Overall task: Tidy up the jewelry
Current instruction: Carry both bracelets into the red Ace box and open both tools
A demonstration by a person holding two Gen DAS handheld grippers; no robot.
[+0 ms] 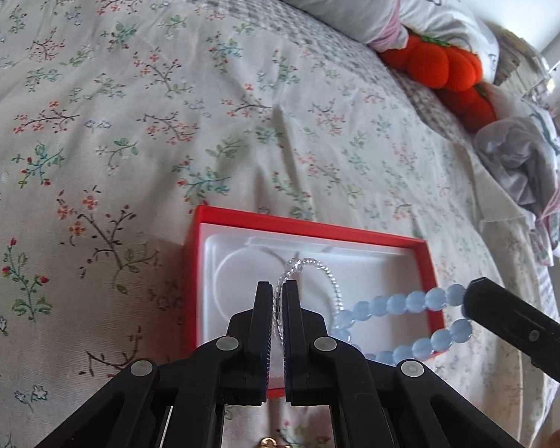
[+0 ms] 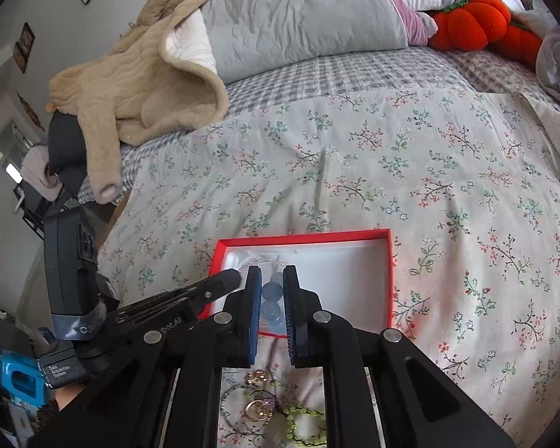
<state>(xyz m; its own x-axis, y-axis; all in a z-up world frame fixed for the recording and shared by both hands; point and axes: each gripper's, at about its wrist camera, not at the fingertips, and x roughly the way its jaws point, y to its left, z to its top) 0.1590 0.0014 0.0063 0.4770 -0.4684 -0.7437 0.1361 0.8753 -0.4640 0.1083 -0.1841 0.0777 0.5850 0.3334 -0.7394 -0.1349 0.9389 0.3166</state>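
A red box (image 1: 302, 226) with a white moulded insert lies open on the floral bedspread; it also shows in the right wrist view (image 2: 302, 239). My left gripper (image 1: 278, 291) is shut on a clear beaded bracelet (image 1: 326, 272) above the box. My right gripper (image 2: 272, 283) is shut on a pale blue bead bracelet (image 2: 271, 293); it shows stretched toward the right gripper in the left wrist view (image 1: 395, 304). The two bracelets are linked or tangled; the right gripper (image 1: 470, 298) pulls the blue beads (image 1: 440, 334) to the right.
A pile of loose jewelry (image 2: 265, 407) with a green bead bracelet (image 2: 304, 423) lies on the bed (image 2: 392, 171) below the grippers. A beige jacket (image 2: 138, 86), grey pillow (image 2: 302, 15) and orange plush (image 2: 478, 22) lie at the head of the bed.
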